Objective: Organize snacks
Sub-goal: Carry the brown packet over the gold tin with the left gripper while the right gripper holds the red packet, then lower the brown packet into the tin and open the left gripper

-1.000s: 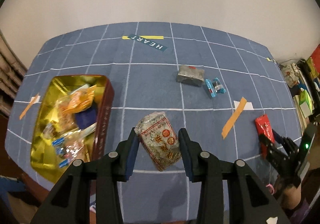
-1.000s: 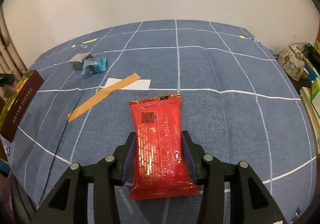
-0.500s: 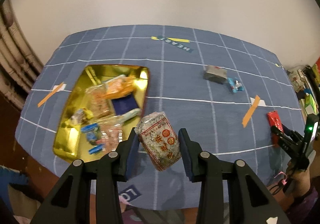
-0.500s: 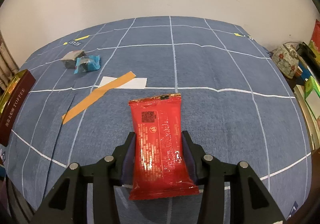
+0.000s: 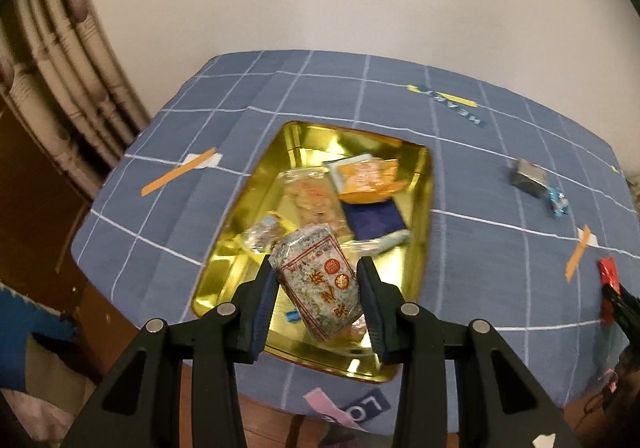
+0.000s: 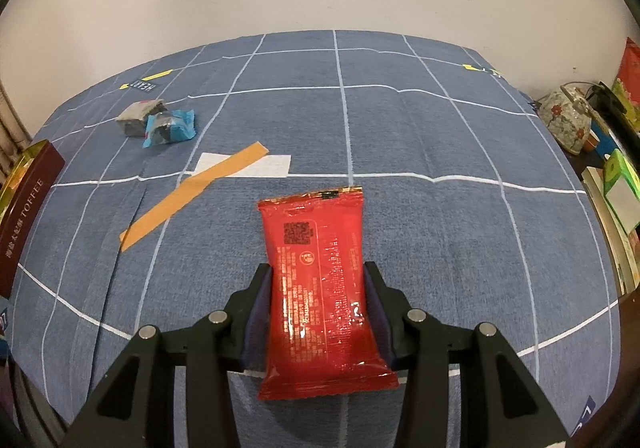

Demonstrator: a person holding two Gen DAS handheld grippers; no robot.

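Observation:
My left gripper (image 5: 318, 274) is shut on a speckled grey snack packet (image 5: 320, 280) with red print, held in the air above the near part of an open gold tin (image 5: 425, 184). Several snacks lie in the tin, among them an orange packet (image 5: 366, 178) and a dark blue one (image 5: 374, 218). My right gripper (image 6: 318, 280) is shut on a red snack packet (image 6: 320, 268) that rests on the blue gridded cloth (image 6: 440, 136). A grey packet (image 6: 138, 114) and a blue wrapper (image 6: 170, 127) lie at the far left in the right wrist view.
The tin's maroon side (image 6: 24, 220) shows at the left edge. Orange tape strips (image 6: 192, 190) lie on the cloth. A floral teapot (image 6: 566, 118) and boxes stand off the table's right edge. Pipes (image 5: 60, 60) run along the wall on the left.
My left gripper has carried the speckled packet leftward from over the cloth to above the gold tin. The right gripper and red packet have stayed in place.

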